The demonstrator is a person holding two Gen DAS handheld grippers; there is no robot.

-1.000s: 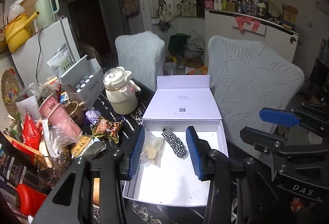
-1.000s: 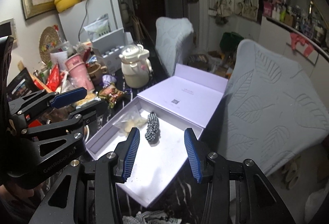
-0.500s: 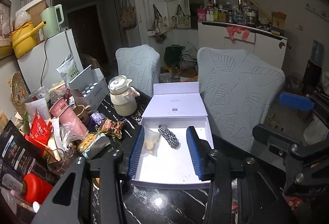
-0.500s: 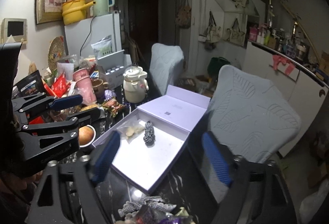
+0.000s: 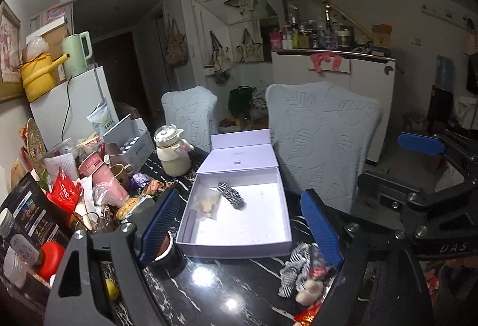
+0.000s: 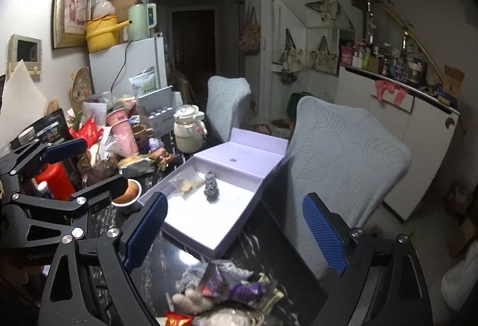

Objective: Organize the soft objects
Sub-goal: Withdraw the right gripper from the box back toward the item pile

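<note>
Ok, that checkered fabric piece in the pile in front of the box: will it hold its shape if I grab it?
Probably not. The checkered fabric piece lies crumpled and folded, so it likely droops from the pads. It looks thin, so probably light. It is tangled with the wrappers beside it, so those may drag along.

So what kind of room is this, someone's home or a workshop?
Most likely a lived-in home, a dining corner beside a kitchen area. A cluttered dark table has fabric-covered chairs drawn up, a white fridge carries a kettle and yellow pot, and tote bags hang on the wall.
</note>
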